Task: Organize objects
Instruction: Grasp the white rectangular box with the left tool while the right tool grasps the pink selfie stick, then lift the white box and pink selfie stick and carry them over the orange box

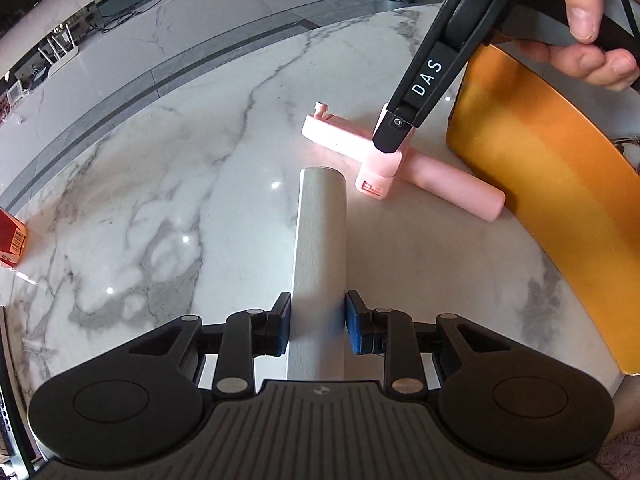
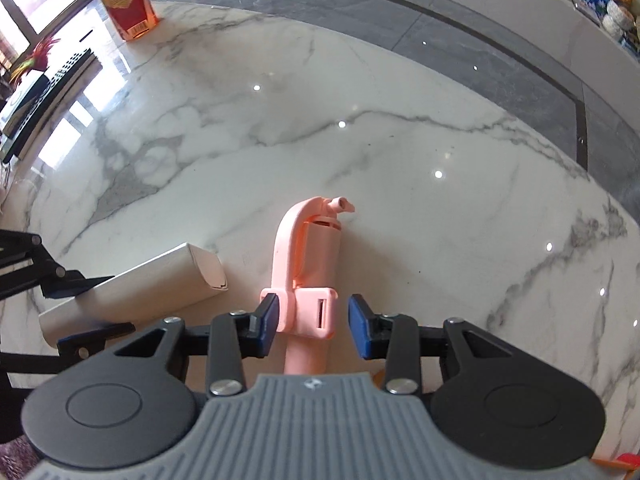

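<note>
On the marble table (image 1: 160, 184), white carton (image 1: 320, 248) is being clamped by left gripper (image 1: 318, 322) for packing; right gripper (image 2: 312, 320) is straddling pink selfie stick (image 2: 308, 264), right pad apart.

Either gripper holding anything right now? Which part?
Left gripper: white box, clamped across its near end. Right gripper: straddles the pink selfie stick at its clamp block, right finger not yet touching.

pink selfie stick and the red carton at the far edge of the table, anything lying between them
Nothing: in the right wrist view, only bare marble tabletop stretches from the pink selfie stick to the red carton.
</note>
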`<state>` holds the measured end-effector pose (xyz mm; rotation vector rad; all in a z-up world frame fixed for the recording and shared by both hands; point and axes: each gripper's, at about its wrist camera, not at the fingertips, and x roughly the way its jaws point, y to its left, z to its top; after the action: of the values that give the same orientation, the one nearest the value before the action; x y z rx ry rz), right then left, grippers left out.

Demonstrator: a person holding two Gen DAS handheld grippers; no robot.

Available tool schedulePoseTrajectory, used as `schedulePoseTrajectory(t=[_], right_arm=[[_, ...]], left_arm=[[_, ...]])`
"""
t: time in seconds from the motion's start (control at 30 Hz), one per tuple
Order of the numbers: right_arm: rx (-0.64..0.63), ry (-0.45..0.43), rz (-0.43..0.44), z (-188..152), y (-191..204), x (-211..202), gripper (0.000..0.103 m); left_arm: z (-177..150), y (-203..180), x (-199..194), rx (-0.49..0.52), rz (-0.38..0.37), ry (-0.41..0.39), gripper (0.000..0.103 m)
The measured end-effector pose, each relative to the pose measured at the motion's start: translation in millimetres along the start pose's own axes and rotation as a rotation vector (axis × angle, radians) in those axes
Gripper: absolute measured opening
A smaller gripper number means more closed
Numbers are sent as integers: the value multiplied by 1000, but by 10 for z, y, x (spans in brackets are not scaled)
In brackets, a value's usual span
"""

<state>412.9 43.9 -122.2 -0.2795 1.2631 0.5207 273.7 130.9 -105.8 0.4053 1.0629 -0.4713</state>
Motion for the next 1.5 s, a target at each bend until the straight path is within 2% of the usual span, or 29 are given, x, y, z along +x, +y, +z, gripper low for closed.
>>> schedulePoseTrajectory(t=[0.23, 0.27, 0.3, 0.37, 0.57, 0.73, 0.97, 1.17, 1.33, 1.5], right_arm=[[67, -19, 47, -30, -31, 4, 27], [80, -29, 61, -39, -36, -11, 25], [97, -41, 77, -46, -44, -34, 16], [99, -50, 102, -51, -29, -71, 11], [87, -80, 128, -124, 102, -155, 6], [46, -124, 150, -263, 230, -453, 6], [2, -238, 167, -493, 361, -1171, 6], [-44, -320, 155, -921, 309, -1877, 6], [-57, -340, 97, -1457, 124, -2286, 6], [-18, -329, 35, -1967, -163, -2520, 6]], left_arm=[[16, 67, 31, -26, -9, 11, 33], [11, 61, 19, -36, -10, 11, 33], [5, 64, 15, -44, -6, 10, 33], [6, 62, 16, -51, 1, 12, 33], [-9, 78, -11, -108, 13, 7, 32], [-2, 45, -324, -110, 26, -64, 32], [108, -163, -928, -41, 67, -125, 32], [220, -533, -1391, 70, 75, -177, 32], [354, -994, -1510, 194, 54, -207, 32], [525, -1508, -1447, 302, 5, -217, 32]])
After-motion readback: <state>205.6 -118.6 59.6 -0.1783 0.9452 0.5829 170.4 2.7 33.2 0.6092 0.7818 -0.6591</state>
